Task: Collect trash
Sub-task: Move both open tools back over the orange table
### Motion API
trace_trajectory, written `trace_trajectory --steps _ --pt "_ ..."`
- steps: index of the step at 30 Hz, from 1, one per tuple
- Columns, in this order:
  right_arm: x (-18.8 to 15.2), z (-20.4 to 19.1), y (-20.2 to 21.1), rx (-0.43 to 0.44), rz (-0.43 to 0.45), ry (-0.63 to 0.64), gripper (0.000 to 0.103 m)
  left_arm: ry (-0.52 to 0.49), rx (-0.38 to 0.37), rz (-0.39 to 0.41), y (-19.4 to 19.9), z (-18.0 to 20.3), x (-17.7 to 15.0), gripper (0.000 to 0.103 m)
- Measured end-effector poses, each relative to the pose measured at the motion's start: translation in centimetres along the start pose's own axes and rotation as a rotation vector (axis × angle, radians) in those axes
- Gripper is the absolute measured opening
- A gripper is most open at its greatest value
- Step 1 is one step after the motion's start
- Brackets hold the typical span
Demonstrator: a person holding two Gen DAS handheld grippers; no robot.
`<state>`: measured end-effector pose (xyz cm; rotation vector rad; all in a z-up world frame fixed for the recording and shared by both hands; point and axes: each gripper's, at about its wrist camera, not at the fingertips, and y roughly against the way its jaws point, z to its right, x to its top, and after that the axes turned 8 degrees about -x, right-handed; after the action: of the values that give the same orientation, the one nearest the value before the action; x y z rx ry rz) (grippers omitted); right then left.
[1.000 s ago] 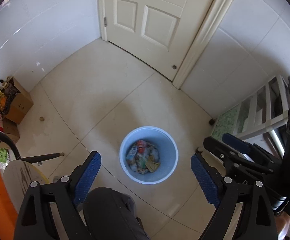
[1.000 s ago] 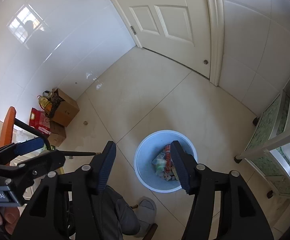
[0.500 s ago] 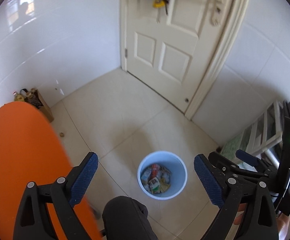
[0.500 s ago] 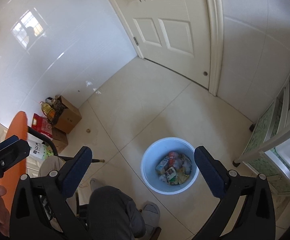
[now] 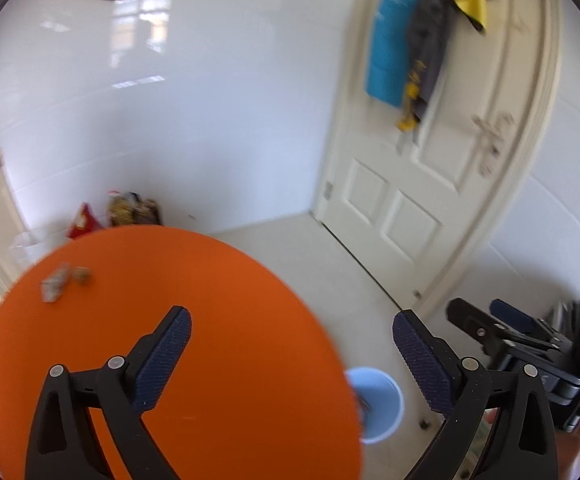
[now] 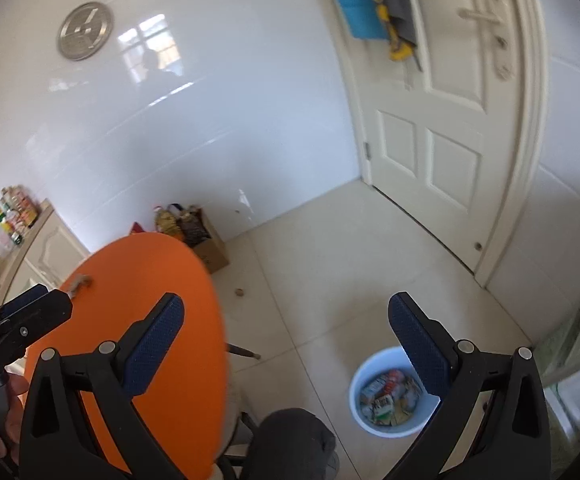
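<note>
The left hand-held gripper (image 5: pixel 290 336) and right hand-held gripper (image 6: pixel 286 316) look like matt black plastic, their fingers (image 5: pixel 162 364) faced with dark blue pads of fine, rough, dotted texture and pinned with small shiny metal rivets. The round worktop (image 5: pixel 218 320) is smooth, matt orange. The wall tiles (image 6: pixel 218 92) are glossy white and mirror a window; the floor tiles (image 6: pixel 329 240) have a duller cream sheen. The bin (image 6: pixel 359 380) looks like smooth pale blue plastic, holding printed paper and foil wrappers (image 6: pixel 385 396). The wall clock (image 6: pixel 85 31) is brushed metal, the box (image 6: pixel 214 254) brown cardboard, and the painted door (image 6: pixel 441 128) carries hanging cloth (image 5: pixel 385 44).

bright daylight | window glare on wall (image 6: pixel 150 46) | motion blur | fisheye edges dark
</note>
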<state>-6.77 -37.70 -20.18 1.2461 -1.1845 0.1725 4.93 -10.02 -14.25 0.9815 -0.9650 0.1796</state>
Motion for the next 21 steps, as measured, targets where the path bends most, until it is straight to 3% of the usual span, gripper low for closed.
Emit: trace_trajectory --steps 5,14,21 --pt "1.0 -7.0 1.4 0.079 0.045 0.095 0.103 0.061 0.107 0.108 7.8 -3.7 -1.7 0.101" --pt "1.0 -19.3 2.4 0.222 0.085 0.268 0.103 0.168 0.252 0.232 18.9 -7.6 -7.1 0.102" --pt "0.2 -26.7 1.4 0.304 0.080 0.377 0.103 0.262 0.348 0.284 23.7 -10.0 -10.6 0.102"
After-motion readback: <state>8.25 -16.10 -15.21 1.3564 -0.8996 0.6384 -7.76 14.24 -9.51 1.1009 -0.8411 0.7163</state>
